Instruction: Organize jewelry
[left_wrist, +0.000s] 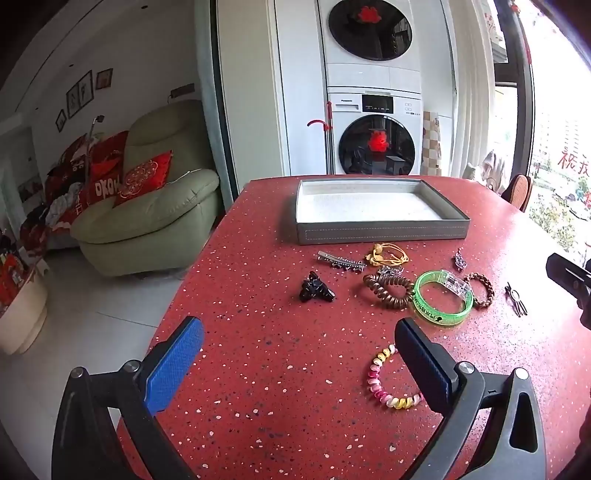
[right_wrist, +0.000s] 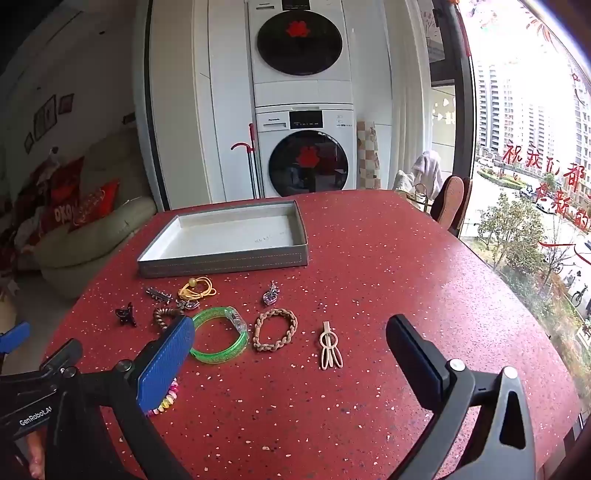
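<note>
Jewelry lies scattered on a red speckled table (left_wrist: 266, 332) in front of an empty grey tray (left_wrist: 380, 230) (right_wrist: 221, 258). Among the pieces are a green bangle (left_wrist: 443, 297) (right_wrist: 221, 341), a braided tan bracelet (left_wrist: 482, 290) (right_wrist: 275, 329), a brown spiral hair tie (left_wrist: 388, 290), a black claw clip (left_wrist: 316, 288), a yellow cord (left_wrist: 388, 254) and a beige hair clip (right_wrist: 328, 349). A pink-and-yellow spiral bracelet (left_wrist: 388, 384) lies beside my left gripper's right finger. My left gripper (left_wrist: 299, 358) is open above the table, holding nothing. My right gripper (right_wrist: 290, 350) is open too, near the beige clip.
A green armchair (left_wrist: 155, 206) with red cushions stands left of the table. Stacked washing machines (left_wrist: 373, 110) are behind the table's far edge. A large window (right_wrist: 535, 147) runs along the right side. A silver hair clip (left_wrist: 341, 262) and a small pendant (right_wrist: 271, 293) lie near the tray.
</note>
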